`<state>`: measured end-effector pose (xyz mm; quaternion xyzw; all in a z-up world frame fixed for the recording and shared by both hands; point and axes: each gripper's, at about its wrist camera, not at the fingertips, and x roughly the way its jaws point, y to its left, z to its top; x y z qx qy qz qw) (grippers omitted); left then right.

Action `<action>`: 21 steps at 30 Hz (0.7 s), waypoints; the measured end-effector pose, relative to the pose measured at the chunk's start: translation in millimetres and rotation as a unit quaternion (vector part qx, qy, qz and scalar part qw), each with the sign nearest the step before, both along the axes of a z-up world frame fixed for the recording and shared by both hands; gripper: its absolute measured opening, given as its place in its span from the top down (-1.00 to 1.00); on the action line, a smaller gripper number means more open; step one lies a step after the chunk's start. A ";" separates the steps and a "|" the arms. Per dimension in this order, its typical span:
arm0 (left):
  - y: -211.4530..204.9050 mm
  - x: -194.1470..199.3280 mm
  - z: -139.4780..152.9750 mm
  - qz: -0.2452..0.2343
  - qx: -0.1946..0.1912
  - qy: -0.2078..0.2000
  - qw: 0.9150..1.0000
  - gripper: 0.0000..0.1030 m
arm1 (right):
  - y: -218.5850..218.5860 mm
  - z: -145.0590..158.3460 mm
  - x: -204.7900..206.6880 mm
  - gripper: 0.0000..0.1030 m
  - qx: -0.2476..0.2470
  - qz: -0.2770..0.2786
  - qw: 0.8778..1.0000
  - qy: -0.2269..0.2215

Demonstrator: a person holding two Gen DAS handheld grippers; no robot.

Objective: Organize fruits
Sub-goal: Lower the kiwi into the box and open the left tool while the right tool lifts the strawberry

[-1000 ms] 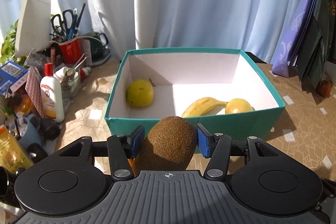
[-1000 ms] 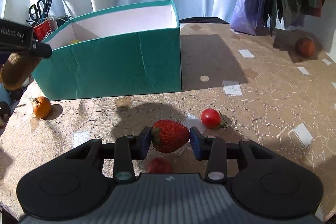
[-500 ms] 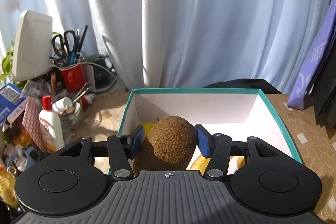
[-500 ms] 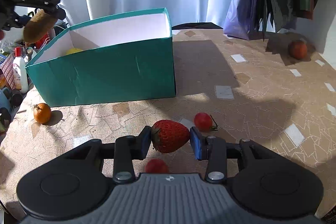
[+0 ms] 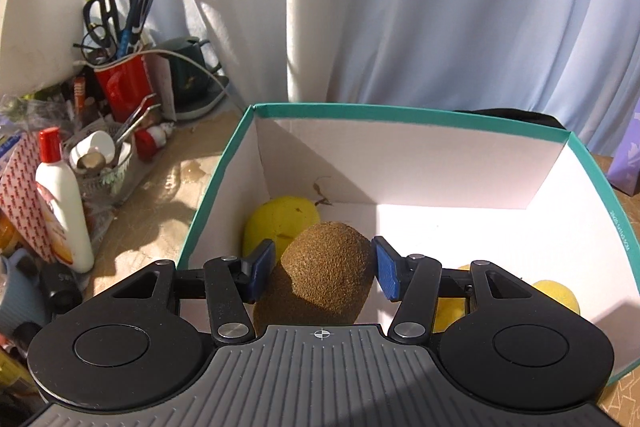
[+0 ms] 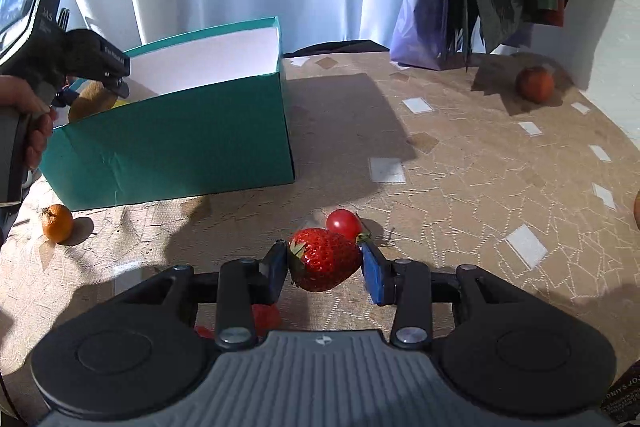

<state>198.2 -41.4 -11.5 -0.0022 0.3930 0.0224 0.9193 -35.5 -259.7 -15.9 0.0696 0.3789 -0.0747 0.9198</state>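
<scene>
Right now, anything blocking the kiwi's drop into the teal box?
Nothing visible. The left claw holds the fuzzy brown kiwi over the open teal cardboard box; a round yellow fruit lies just behind it, with bare white floor alongside.

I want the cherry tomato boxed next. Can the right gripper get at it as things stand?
Probably not yet: the right gripper is shut on a strawberry. The cherry tomato lies uncovered just beyond it.

One kiwi (image 5: 326, 269), one strawberry (image 6: 325, 259), one cherry tomato (image 6: 343, 223), one teal box (image 6: 172, 151), two small orange fruits (image 6: 57, 223) (image 6: 535, 84).
</scene>
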 end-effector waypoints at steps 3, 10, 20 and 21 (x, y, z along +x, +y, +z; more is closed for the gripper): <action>-2.4 1.4 -5.4 -0.004 0.006 0.009 1.000 -0.12 | 0.4 1.6 0.2 0.24 -0.001 -0.001 1.000 -0.001; -5.8 0.2 -6.8 -0.008 0.015 0.006 1.000 -0.07 | 2.3 4.7 0.3 0.24 -0.002 -0.001 1.000 -0.006; 1.9 -25.7 13.4 -0.007 -0.009 -0.010 1.000 -0.20 | 3.1 7.0 0.5 0.24 -0.003 0.006 1.000 -0.011; 2.8 -31.6 17.9 -0.007 -0.009 -0.015 1.000 -0.29 | 3.4 7.3 0.8 0.24 -0.003 0.007 1.000 -0.013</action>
